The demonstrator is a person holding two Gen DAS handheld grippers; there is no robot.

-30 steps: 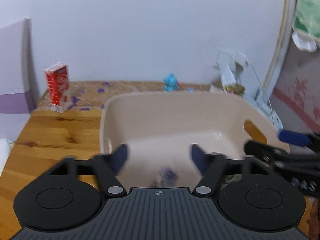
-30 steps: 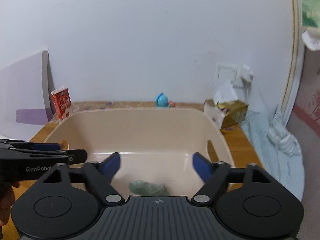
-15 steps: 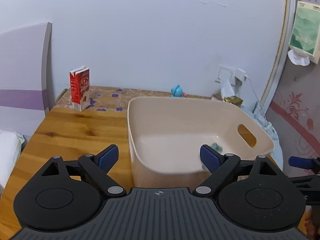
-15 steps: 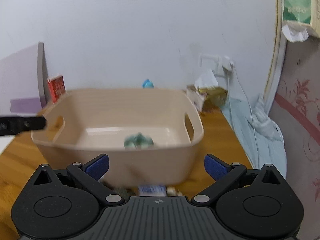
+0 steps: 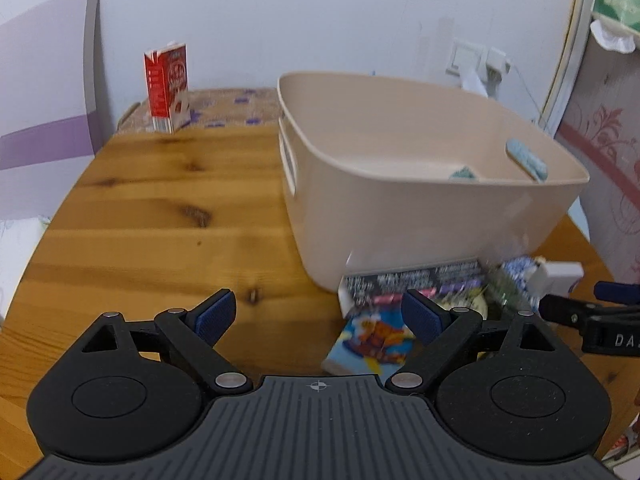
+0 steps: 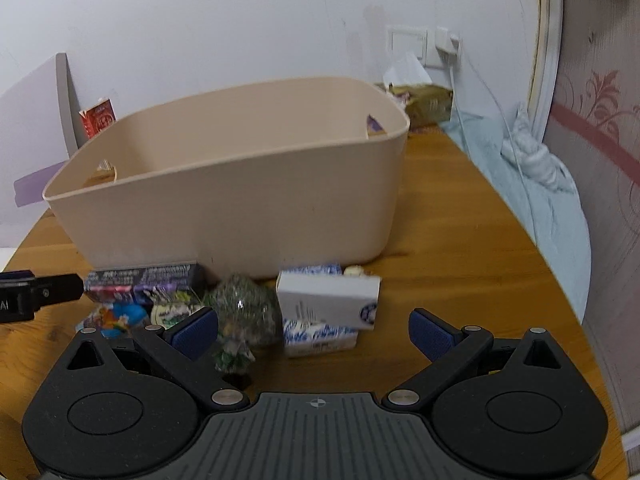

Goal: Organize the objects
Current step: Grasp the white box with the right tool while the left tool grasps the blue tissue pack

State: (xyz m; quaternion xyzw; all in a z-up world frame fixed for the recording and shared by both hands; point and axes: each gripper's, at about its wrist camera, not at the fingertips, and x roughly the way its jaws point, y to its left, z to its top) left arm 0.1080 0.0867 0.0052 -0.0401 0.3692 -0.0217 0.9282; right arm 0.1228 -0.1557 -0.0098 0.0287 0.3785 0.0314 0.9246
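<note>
A beige plastic bin [image 5: 420, 200] [image 6: 240, 204] stands on the wooden table. A pale green item [image 5: 463, 173] lies inside it. In front of the bin lies a pile: a dark flat box [image 5: 416, 280] [image 6: 144, 280], a colourful packet [image 5: 372, 340] [image 6: 116, 316], a clear crinkly bag [image 6: 244, 312], a white box [image 6: 328, 298] on a blue-and-white packet [image 6: 320, 334]. My left gripper [image 5: 318, 314] is open and empty above the table, left of the pile. My right gripper [image 6: 314, 332] is open and empty just before the pile.
A red carton [image 5: 167, 86] stands at the table's back left by a lilac panel [image 5: 44, 80]. A tissue box [image 6: 424, 104] and wall sockets [image 6: 424, 46] are at the back right. Light blue cloth [image 6: 536, 184] lies along the right table edge.
Both grippers have pulled back out of the bin and dropped low in front of it. The pile before the bin has come into view.
</note>
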